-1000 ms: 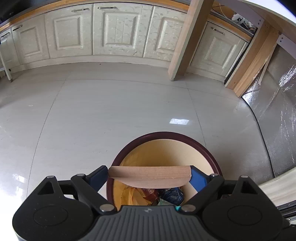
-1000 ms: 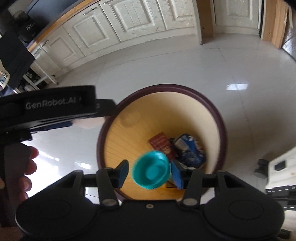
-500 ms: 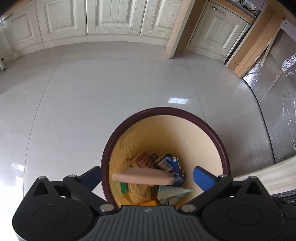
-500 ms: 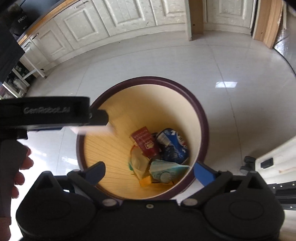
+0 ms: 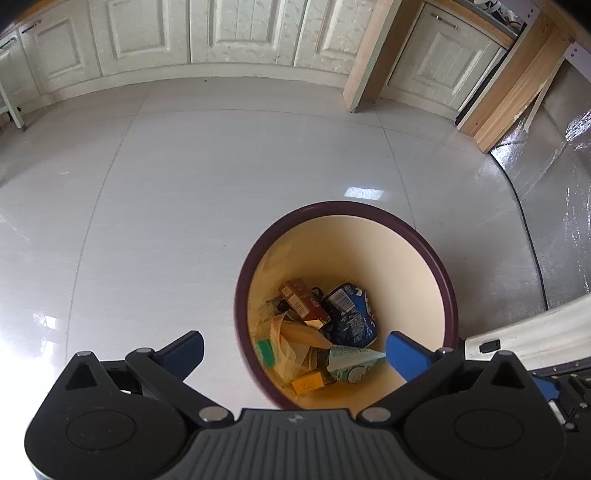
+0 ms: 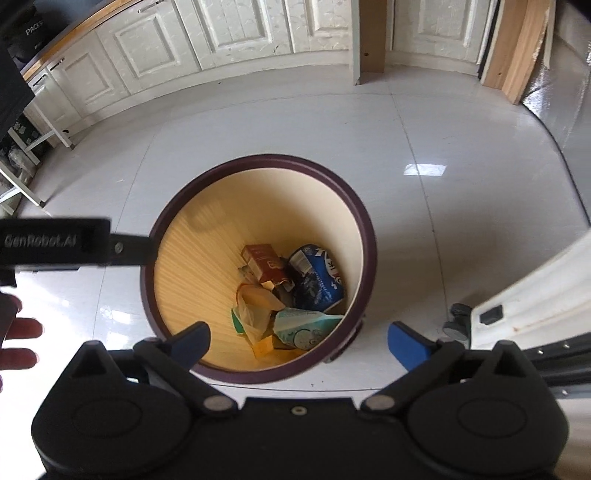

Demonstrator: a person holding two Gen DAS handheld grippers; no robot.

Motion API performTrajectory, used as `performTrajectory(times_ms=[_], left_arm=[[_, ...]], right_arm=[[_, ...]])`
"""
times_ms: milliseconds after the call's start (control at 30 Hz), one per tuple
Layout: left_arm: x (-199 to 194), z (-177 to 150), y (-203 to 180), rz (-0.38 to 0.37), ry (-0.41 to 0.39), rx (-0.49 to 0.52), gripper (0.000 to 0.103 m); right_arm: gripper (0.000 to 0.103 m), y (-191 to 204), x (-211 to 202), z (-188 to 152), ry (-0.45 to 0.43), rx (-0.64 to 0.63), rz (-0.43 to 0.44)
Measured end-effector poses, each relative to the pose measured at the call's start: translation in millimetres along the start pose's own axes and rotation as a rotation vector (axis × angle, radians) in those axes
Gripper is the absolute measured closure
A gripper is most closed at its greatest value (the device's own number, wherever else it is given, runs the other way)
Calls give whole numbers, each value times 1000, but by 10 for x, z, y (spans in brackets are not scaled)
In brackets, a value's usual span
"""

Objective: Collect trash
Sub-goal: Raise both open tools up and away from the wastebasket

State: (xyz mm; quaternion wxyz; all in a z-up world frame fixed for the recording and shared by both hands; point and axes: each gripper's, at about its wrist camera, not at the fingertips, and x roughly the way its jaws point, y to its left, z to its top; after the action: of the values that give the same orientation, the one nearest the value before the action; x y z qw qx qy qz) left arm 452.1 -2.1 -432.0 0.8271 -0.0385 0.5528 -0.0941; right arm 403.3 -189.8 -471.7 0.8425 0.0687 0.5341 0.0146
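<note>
the left hand-held gripper [image 5: 293,349] is seen at the bottom of the left wrist view with its blue-padded jaws spread wide and nothing held between them. the right hand-held gripper [image 6: 298,341] is likewise spread fully in the right wrist view, and nothing is gripped. the round trash bin [image 5: 441,266], dark-rimmed with a cream inside, is placed on the pale tiled floor [image 5: 221,177] in the lower centre of both views, below the jaws. at its bottom a red-brown carton [image 6: 264,260], a blue packet [image 6: 319,282], a yellowish bag [image 6: 255,312] and a pale green wrapper [image 6: 301,325] are piled. white cabinets [image 5: 236,33] are lined along the top of the frame.
</note>
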Motion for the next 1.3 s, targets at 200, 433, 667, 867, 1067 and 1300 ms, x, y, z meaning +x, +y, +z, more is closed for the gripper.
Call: performTrajectory(times_ms=[200,433,667,867,1067,1300], left_arm=[[-419,-102,91,4,-30,-13,0],[-1047,-219,185,29,-94,-39,0],[-1783,-343,288,73,-181,-66,0],[-2421,-449,339,89,-245,-77,0],[-3074,-610,314,91,-313,-85,0],[-3764,-767,218,86,-394,-89,0]], right_arm=[[0,119,-342,13,-25,-6,-27],[0,324,-911,89,-108,-30,-59],[0,479,-1512,91,-191,-38,-91],[0,651,-2120,64,-268,-56,-91],[0,875,-2851,-5,-350,-94,-64],[0,986,-3659,-84,-453,-143,-46]])
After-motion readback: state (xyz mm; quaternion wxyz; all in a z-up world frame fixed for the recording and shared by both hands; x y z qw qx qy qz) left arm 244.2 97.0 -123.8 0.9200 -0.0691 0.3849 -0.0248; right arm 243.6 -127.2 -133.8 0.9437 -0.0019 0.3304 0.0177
